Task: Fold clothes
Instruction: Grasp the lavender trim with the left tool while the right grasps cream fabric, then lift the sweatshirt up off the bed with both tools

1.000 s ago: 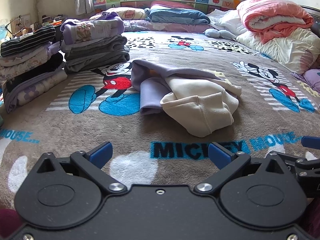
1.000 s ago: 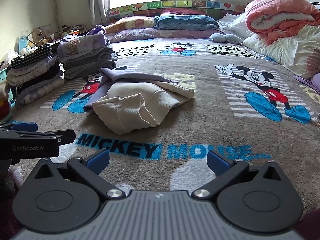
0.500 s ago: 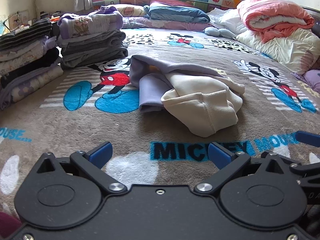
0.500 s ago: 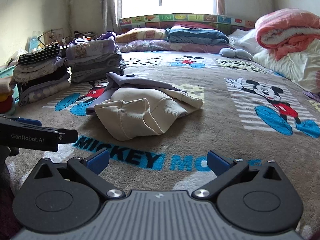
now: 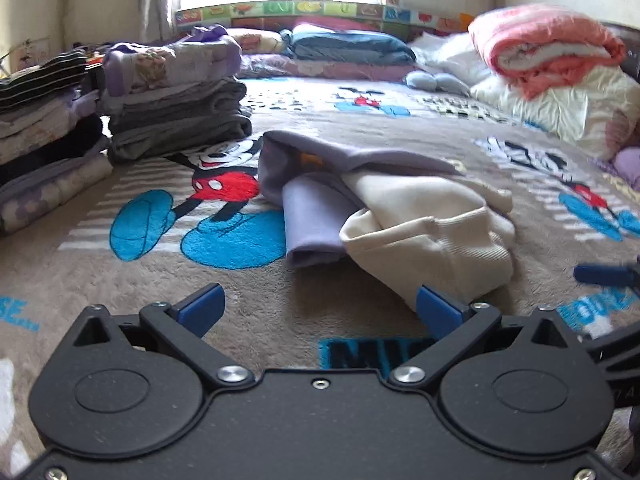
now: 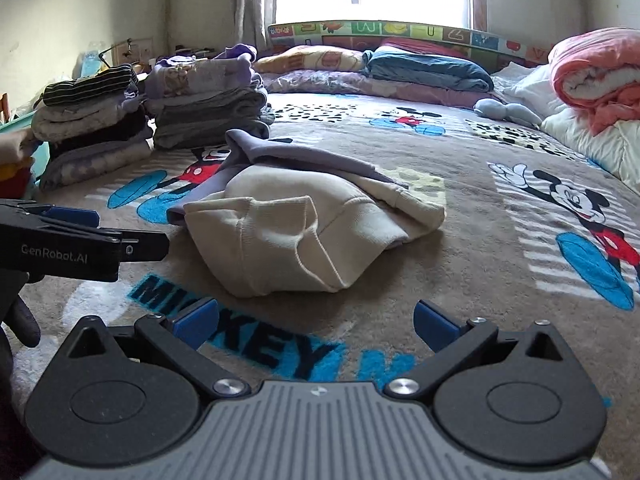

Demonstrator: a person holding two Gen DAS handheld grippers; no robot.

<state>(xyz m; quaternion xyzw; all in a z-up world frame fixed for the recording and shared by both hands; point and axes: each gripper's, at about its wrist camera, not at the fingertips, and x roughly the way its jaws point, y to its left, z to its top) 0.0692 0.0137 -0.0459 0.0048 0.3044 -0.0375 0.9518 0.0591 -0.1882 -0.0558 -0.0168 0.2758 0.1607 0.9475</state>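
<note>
A crumpled cream sweatshirt (image 5: 432,236) (image 6: 304,236) lies on the Mickey Mouse blanket (image 5: 132,272) (image 6: 480,248), on top of a lilac garment (image 5: 312,220) (image 6: 280,156) that sticks out behind and to its left. My left gripper (image 5: 318,306) is open and empty, low over the blanket just short of the sweatshirt's near hem; it also shows at the left of the right wrist view (image 6: 100,236). My right gripper (image 6: 314,320) is open and empty, a short way in front of the sweatshirt.
Two stacks of folded clothes (image 5: 176,100) (image 6: 84,120) stand at the left on the bed. Pillows (image 6: 428,68) lie at the headboard. A pink rolled quilt (image 5: 548,52) on white bedding sits at the right. A window is behind the bed.
Both grippers have moved forward and lower toward the sweatshirt pile, which now looks larger and closer. Both stay open. The clothes have not moved.
</note>
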